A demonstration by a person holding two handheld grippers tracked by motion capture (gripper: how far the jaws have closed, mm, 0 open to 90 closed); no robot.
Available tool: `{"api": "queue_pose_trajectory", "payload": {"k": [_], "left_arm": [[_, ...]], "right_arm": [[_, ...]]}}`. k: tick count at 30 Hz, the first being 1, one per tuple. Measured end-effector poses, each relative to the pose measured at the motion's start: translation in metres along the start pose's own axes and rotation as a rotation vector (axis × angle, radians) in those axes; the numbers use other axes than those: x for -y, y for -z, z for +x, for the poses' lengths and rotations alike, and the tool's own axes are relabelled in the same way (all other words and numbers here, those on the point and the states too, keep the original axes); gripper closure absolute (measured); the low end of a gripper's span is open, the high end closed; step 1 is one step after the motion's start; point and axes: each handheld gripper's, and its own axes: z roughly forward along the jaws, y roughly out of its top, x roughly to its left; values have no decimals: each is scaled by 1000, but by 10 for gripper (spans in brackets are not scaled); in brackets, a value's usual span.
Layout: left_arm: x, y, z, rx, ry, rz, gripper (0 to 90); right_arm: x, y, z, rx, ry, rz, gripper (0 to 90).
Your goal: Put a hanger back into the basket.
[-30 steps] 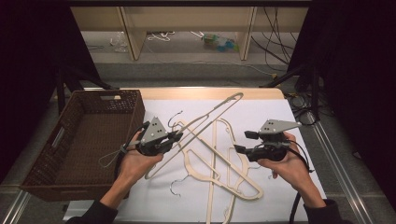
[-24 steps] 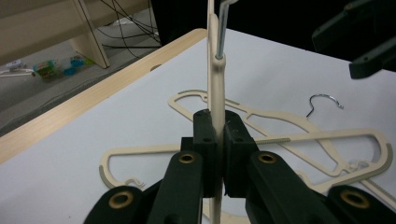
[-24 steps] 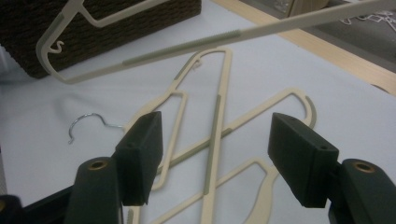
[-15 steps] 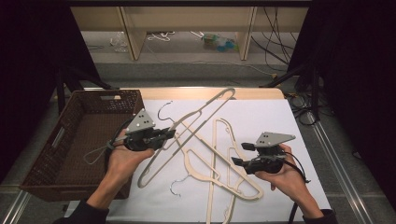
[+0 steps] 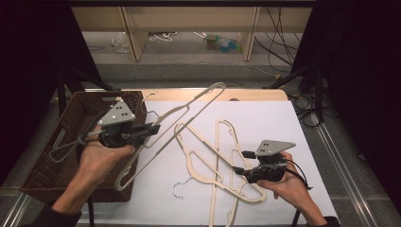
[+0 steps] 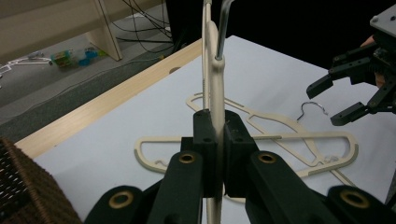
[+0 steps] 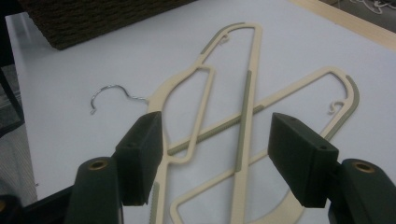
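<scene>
- Left gripper pinches a cream hanger, held clear of the table beside the basket.
- Right gripper, jaws spread, hovers over two hangers lying flat.
- Step in hand, as judged: transfer to basket; next, lowering inside, then release.

We see the white table evenly lit from above, shadows soft and faint; dark surroundings flank it in the high view. Both gripper views are a little soft, the near black fingers blurred, no glare
</scene>
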Motion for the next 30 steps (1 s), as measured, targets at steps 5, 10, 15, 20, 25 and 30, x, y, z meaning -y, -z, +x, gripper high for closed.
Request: {"api": "queue_pose_trajectory", "payload": {"k": [5, 10, 15, 20, 25, 30], "left_arm": [[-4, 18, 13, 11, 61, -36, 861], [-9, 31, 21, 33, 109, -73, 860], [-15, 43, 26, 31, 130, -78, 860], [-20, 55, 36, 3, 123, -66, 860], [-18, 72, 49, -35, 123, -60, 860], [-9, 84, 70, -61, 109, -46, 860]], "right_arm": [[2, 0, 1, -5, 3, -1, 366], [3, -2, 2, -9, 5, 7, 366], [4, -2, 2, -11, 2, 10, 366], [5, -2, 2, -9, 1, 9, 366], [6, -2, 2, -11, 2, 9, 365], [7, -3, 4, -15, 1, 10, 358]]}}
